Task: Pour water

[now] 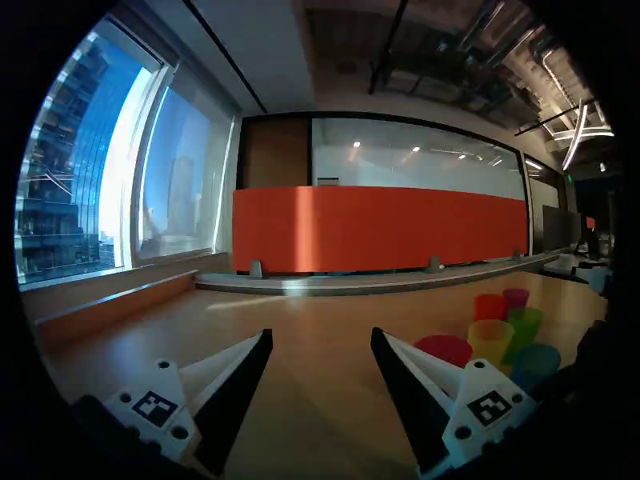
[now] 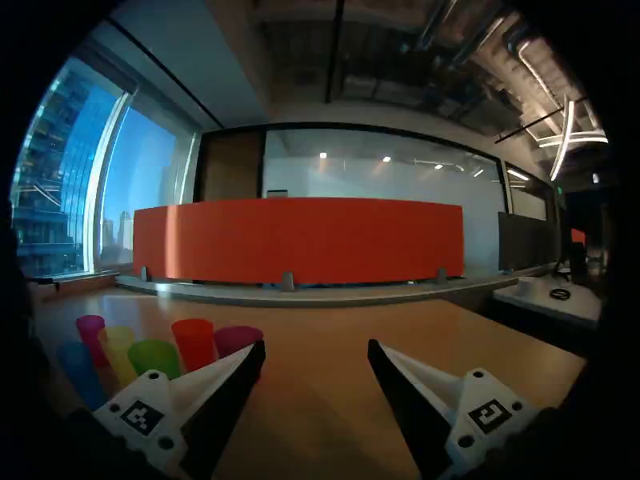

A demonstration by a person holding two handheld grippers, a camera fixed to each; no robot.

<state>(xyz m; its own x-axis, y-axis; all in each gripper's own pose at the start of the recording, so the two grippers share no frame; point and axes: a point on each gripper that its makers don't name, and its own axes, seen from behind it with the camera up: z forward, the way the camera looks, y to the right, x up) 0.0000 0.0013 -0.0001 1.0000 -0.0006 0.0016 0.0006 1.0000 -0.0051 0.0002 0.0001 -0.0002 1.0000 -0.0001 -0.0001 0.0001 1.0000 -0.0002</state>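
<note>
The counter is a broad sheet of pale, smooth wood with a soft sheen, sunlit in a patch near its far edge. Along that far edge stands a long orange partition, flat and matte, held up on small grey feet. Behind it runs a glass wall with ceiling lights mirrored in it. Beyond the counter's left edge, tall windows look out on blue sky and high-rise towers. Overhead the ceiling is bare, with dark pipes and bright light strips.

The cups stand in a tight cluster toward the near edge of the counter, well short of the partition. They are tapered tumblers of translucent plastic in magenta, yellow, green, orange-red, purple and blue. In the left gripper view the red cup sits closest, just beside the right finger. I cannot tell whether any cup holds water.

The left hand-held gripper has its black-and-white fingers spread wide, gripping nothing. The right hand-held gripper is spread just as wide over bare wood, the cups off to its left.
</note>
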